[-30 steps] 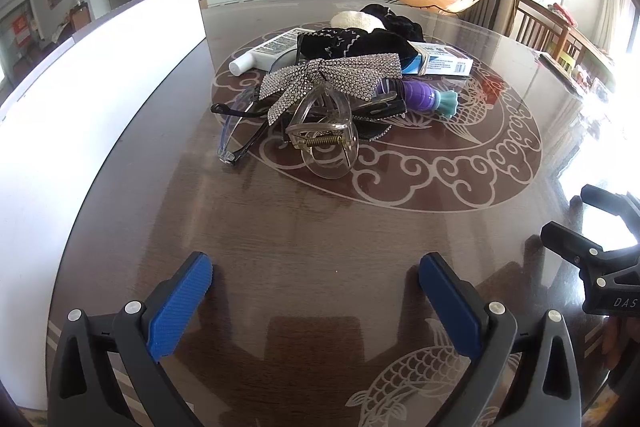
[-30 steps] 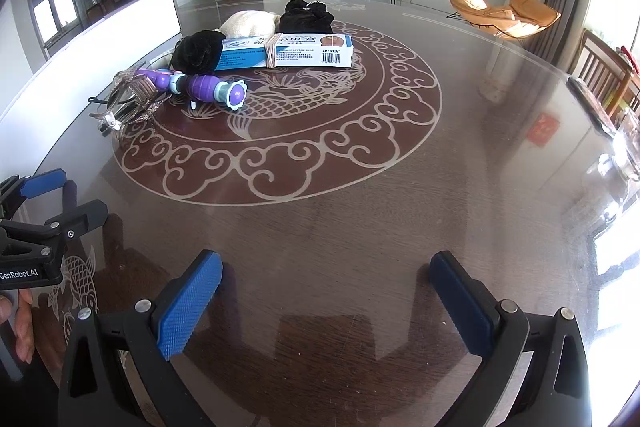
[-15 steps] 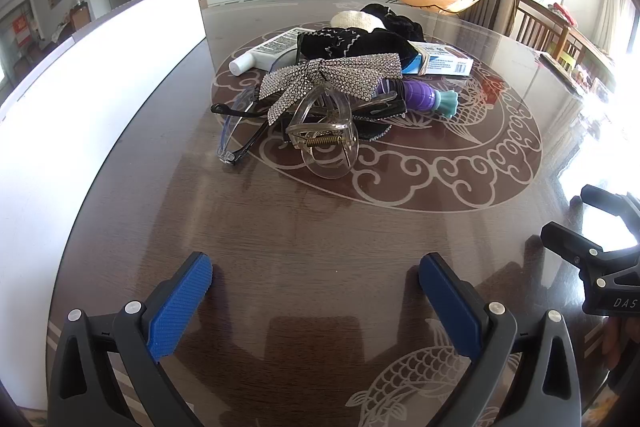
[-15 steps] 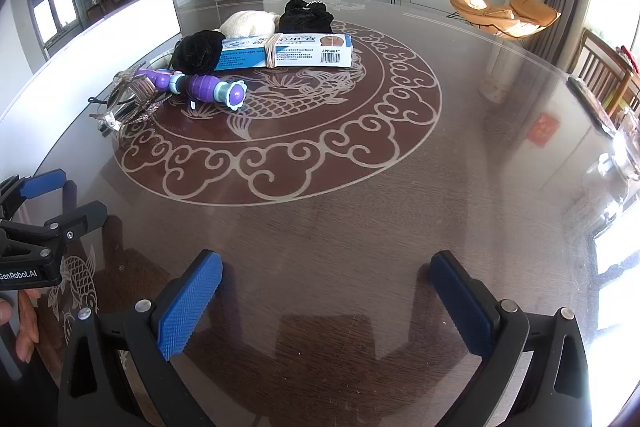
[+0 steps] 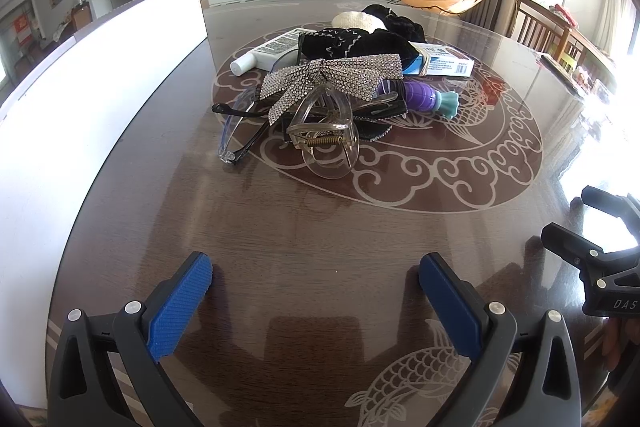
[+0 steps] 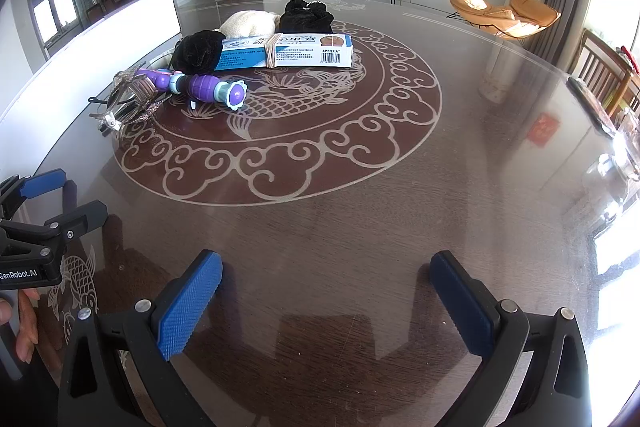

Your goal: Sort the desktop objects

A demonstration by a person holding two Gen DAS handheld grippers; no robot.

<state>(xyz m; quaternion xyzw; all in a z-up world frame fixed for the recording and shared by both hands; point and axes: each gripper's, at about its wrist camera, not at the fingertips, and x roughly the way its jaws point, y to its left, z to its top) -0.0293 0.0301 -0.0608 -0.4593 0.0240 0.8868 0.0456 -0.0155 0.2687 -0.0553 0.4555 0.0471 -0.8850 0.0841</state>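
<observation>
A pile of small things lies on the patterned middle of the round dark table (image 5: 320, 227). Nearest is a clear hair claw clip (image 5: 326, 137), with a rhinestone bow (image 5: 332, 77) behind it and glasses (image 5: 236, 131) to its left. A purple toy (image 5: 424, 97) (image 6: 208, 89), a blue-and-white box (image 6: 288, 51) (image 5: 444, 63), a white tube (image 5: 264, 53) and black fabric (image 5: 356, 43) lie further back. My left gripper (image 5: 316, 281) hovers open over bare table in front of the pile. My right gripper (image 6: 326, 287) is open too, holding nothing.
A tall white panel (image 5: 92, 75) runs along the table's left edge. A cream bundle (image 6: 250, 23) and another black bundle (image 6: 306, 17) sit at the back of the pile. The right gripper's body (image 5: 600, 263) shows at the right; wooden chairs (image 6: 604, 75) stand beyond the table.
</observation>
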